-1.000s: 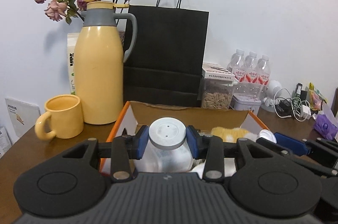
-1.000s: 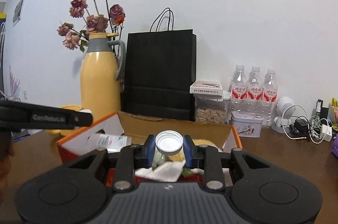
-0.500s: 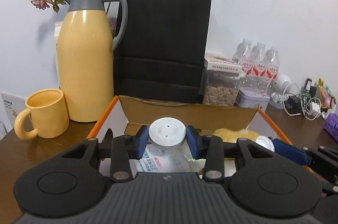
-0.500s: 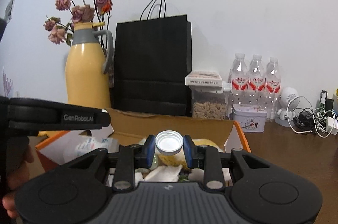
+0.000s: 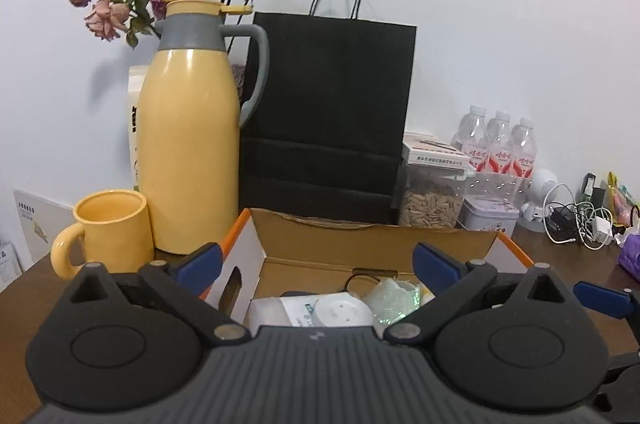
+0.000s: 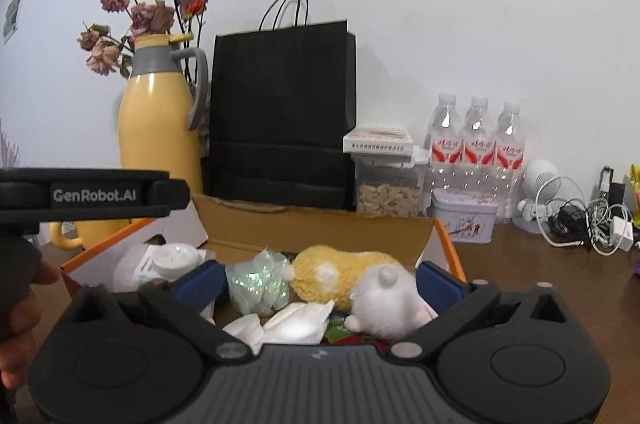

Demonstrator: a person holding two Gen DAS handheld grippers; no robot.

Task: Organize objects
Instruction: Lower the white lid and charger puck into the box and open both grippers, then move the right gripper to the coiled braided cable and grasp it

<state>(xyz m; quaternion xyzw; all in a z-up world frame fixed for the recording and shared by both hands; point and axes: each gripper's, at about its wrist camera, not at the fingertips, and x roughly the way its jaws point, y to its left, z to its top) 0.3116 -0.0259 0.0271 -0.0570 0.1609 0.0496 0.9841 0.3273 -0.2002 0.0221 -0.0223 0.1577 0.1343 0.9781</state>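
An open cardboard box [image 5: 376, 248] with orange edges stands on the brown table; it also shows in the right wrist view [image 6: 316, 224]. My left gripper [image 5: 316, 262] is open above its left part. Below it a white bottle with a white cap [image 5: 340, 312] lies in the box; it also shows in the right wrist view [image 6: 176, 258]. My right gripper [image 6: 316, 282] is open over the box's right part. Under it lie a shiny greenish jar [image 6: 258, 286], a yellow and white plush toy [image 6: 360, 280] and white tissue [image 6: 288, 320].
Behind the box stand a yellow thermos [image 5: 188, 152] with dried roses, a yellow mug [image 5: 108, 228], a black paper bag [image 5: 328, 116], a seed jar [image 5: 432, 200], a tin [image 5: 488, 220], three water bottles [image 5: 496, 152] and tangled cables [image 5: 576, 224].
Both grippers have opened and let go of their loads. The white bottle and the jar now lie in the box. Both grippers have lifted slightly.
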